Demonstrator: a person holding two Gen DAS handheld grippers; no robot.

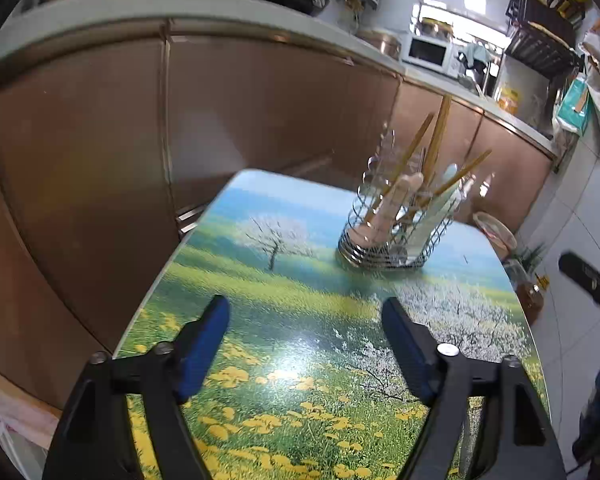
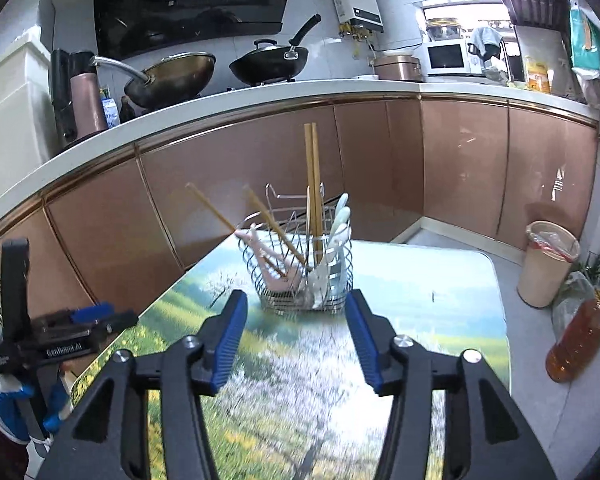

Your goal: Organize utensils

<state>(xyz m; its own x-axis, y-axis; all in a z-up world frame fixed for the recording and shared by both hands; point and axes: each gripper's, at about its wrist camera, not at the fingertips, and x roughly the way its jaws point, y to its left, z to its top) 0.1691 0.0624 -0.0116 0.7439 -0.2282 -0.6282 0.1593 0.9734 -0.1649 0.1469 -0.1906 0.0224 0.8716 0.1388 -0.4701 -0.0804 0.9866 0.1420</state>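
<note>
On the table [image 2: 440, 280], toward its far end, your wire caddy [image 2: 298, 268] holds chopsticks [image 2: 314, 184] and spoons [image 2: 338, 224] standing or leaning handles-up, light, stiff and probably slick, so pinch a shaft near its upper half; both tools, left [image 1: 306, 344] and right [image 2: 296, 340], gape empty.

Both cameras look forward and down over the table [image 1: 284, 360] from its near edge toward the wire basket [image 2: 300, 276] by the far edge. The left camera sits closer, further left.
</note>
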